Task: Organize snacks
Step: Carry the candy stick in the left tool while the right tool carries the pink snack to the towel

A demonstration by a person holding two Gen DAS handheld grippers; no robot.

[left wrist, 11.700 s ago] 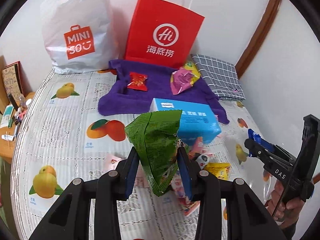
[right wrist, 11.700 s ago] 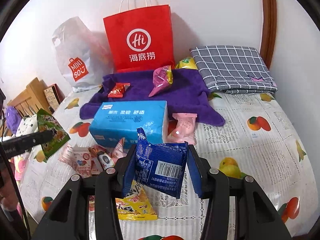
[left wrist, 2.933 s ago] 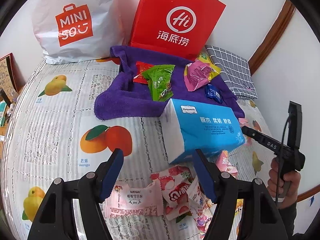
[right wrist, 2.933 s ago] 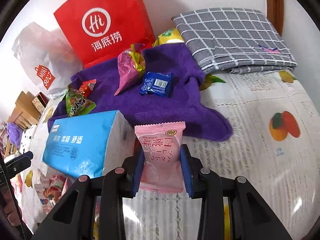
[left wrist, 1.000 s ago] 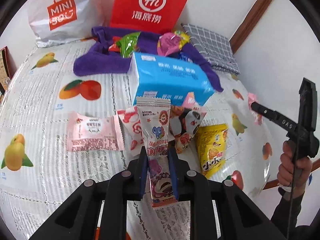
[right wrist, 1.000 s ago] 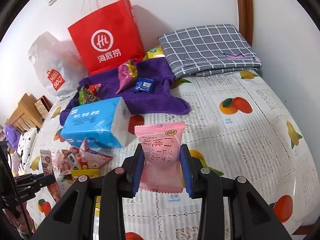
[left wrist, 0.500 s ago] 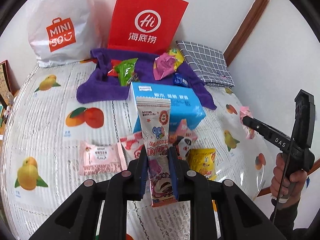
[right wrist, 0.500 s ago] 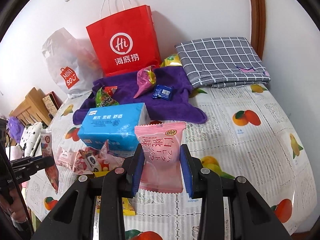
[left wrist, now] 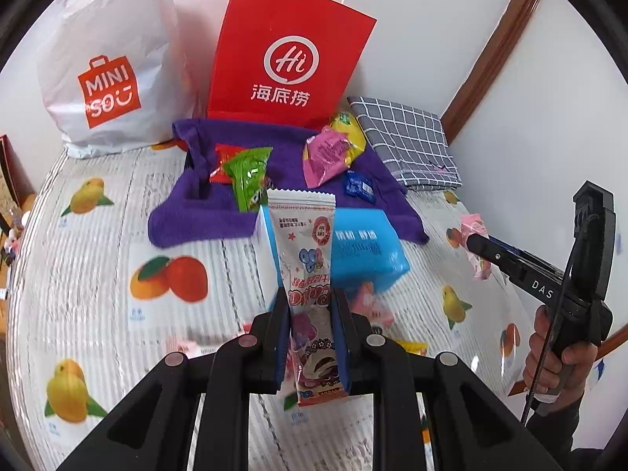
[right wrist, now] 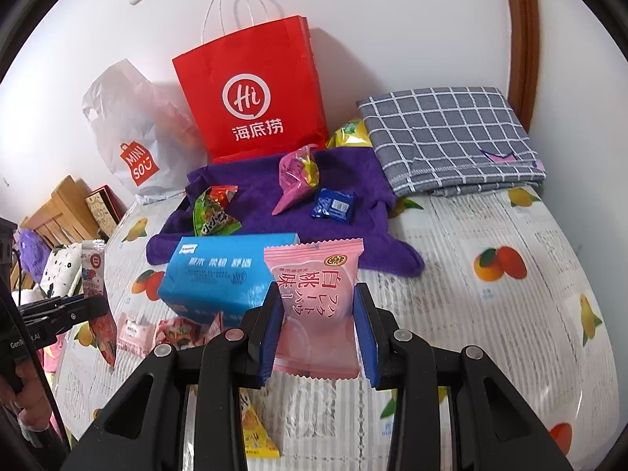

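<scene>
My left gripper [left wrist: 310,298] is shut on a tall white and pink snack packet [left wrist: 304,243] held upright above the bed. My right gripper [right wrist: 318,306] is shut on a pink peach snack packet [right wrist: 314,294], also in the air. The purple towel [left wrist: 188,212] at the back carries a green packet [left wrist: 247,176], a red packet, a pink packet [left wrist: 325,153], a yellow packet and a small blue packet [left wrist: 359,186]. In the right wrist view the towel [right wrist: 365,180] shows the same snacks. Loose snacks [right wrist: 172,331] lie in front of the blue tissue pack [right wrist: 219,274].
A red paper bag [left wrist: 286,62] and a white Miniso bag [left wrist: 106,62] stand against the wall behind the towel. A folded grey checked cloth [right wrist: 451,137] lies at the back right. A yellow packet [right wrist: 255,435] lies near the bed's front edge. Wooden furniture [right wrist: 59,212] stands left.
Both grippers, each still holding its packet, have moved forward toward the towel; the tissue pack and bags look closer and larger than half a second ago.
</scene>
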